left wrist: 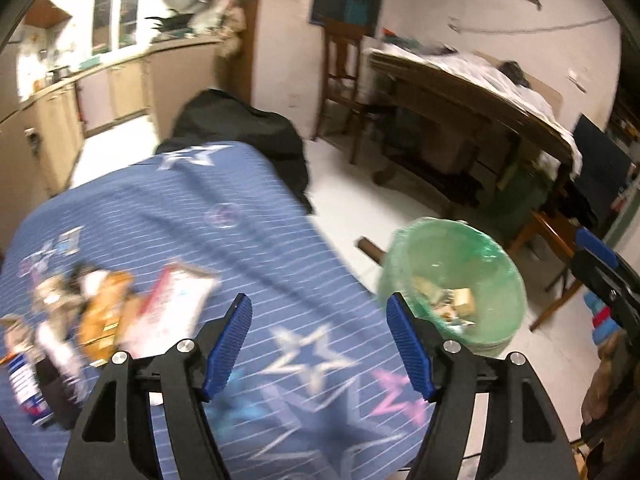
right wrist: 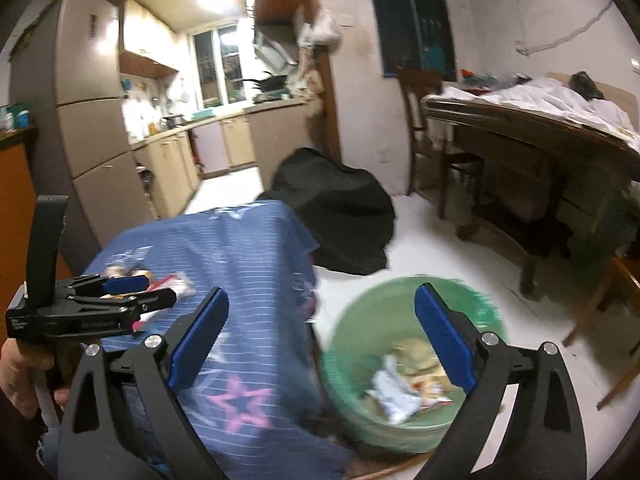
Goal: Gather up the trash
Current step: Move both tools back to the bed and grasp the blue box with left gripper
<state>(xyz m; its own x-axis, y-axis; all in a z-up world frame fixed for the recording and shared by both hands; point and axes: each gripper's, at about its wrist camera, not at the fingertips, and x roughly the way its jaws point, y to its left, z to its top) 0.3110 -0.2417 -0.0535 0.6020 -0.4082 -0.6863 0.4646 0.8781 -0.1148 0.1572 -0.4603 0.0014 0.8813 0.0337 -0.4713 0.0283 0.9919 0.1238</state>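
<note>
Left wrist view: your left gripper point(left wrist: 318, 346) gapes empty above the table point(left wrist: 248, 240); your right gripper point(right wrist: 320, 338) gapes empty over the bin point(right wrist: 360, 320) beside it.

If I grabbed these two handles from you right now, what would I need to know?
Left gripper: open, empty, above the blue star cloth covering the table.
Right gripper: open, empty, hovering between the table edge and the bin.
Green-lined bin: on the floor to the right of the table, already holding some paper and wrapper scraps.
Left to do: a pile of wrappers and packets lies on the cloth's left side; the images are too blurred to count them. Pick each up and drop it in the bin.
</note>
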